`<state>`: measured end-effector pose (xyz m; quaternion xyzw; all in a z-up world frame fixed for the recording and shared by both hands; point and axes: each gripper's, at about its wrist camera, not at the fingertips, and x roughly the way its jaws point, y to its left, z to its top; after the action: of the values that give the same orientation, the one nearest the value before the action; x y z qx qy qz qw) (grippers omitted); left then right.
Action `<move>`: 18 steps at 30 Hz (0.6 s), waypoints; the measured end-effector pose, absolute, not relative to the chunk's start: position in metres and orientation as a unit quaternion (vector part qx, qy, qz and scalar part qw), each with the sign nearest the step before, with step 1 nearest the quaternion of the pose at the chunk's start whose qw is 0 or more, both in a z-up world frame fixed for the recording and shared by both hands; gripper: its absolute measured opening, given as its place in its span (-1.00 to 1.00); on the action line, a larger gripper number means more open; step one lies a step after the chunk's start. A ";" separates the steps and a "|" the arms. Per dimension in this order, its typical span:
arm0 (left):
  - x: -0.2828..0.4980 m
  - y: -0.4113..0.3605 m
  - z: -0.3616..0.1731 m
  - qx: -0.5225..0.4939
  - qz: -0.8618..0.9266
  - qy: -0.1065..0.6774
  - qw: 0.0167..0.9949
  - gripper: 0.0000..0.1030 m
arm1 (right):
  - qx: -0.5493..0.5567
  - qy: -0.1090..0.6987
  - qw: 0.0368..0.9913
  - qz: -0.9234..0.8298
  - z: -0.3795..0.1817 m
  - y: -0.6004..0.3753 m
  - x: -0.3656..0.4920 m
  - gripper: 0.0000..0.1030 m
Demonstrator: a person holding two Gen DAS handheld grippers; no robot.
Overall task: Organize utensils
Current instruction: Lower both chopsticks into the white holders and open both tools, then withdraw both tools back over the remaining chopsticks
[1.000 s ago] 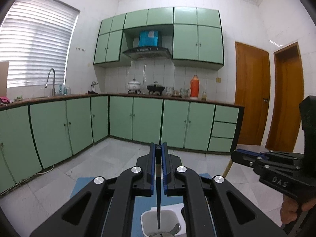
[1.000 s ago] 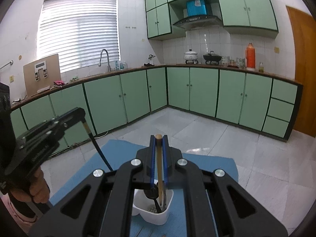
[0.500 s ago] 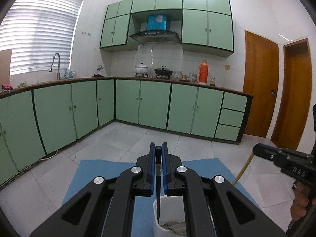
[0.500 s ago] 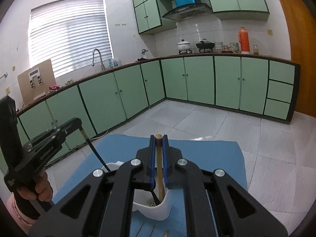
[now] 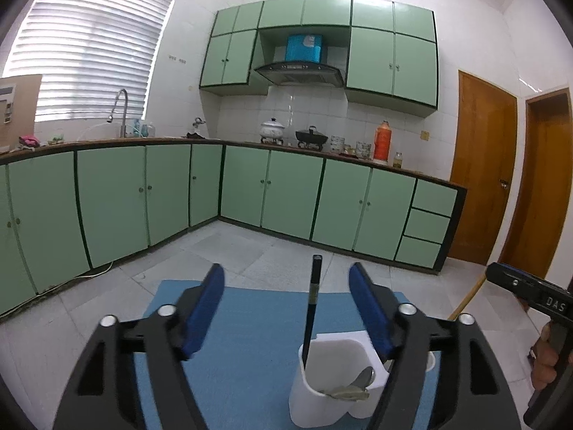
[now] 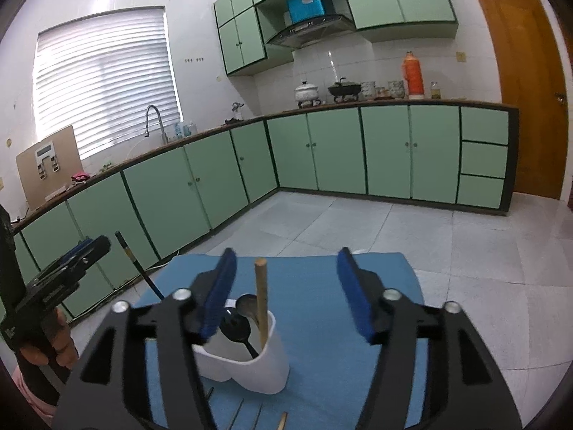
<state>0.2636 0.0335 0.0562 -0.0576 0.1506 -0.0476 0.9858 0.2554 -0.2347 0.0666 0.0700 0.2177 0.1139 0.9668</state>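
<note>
Utensils are being stood in the white holder (image 6: 250, 358), which sits on the blue mat (image 6: 322, 286) over the worktop, just below and ahead of both claws. Left claw (image 5: 286, 308) is released, pads spread wide either side of the black chopstick (image 5: 311, 308) leaning in the holder. Right claw (image 6: 286, 290) is likewise released around the wooden chopstick (image 6: 261, 301) beside two spoons (image 6: 240, 319). Judging by this, a drop-off is finishing; next, each claw should lift clear and reach for the loose sticks (image 6: 250, 415) nearer its base.
</note>
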 end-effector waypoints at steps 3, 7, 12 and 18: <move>0.250 0.037 0.055 -0.060 -0.046 0.151 0.986 0.59 | 0.059 0.210 0.970 0.111 0.065 -0.234 0.236 0.46; 0.221 0.036 0.046 -0.049 -0.045 0.154 0.986 0.75 | 0.050 0.208 0.971 0.110 0.054 -0.234 0.209 0.72; 0.189 0.029 0.025 -0.031 -0.054 0.178 0.982 0.85 | 0.044 0.219 0.968 0.115 0.034 -0.232 0.174 0.82; 0.147 0.018 -0.015 -0.008 -0.063 0.225 0.972 0.87 | 0.033 0.245 0.962 0.112 0.000 -0.222 0.127 0.83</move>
<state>0.1473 0.0184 -0.0148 -0.0085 0.2245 -0.0628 0.9724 0.1275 -0.2220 -0.0005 0.0325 0.2454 0.1124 0.9623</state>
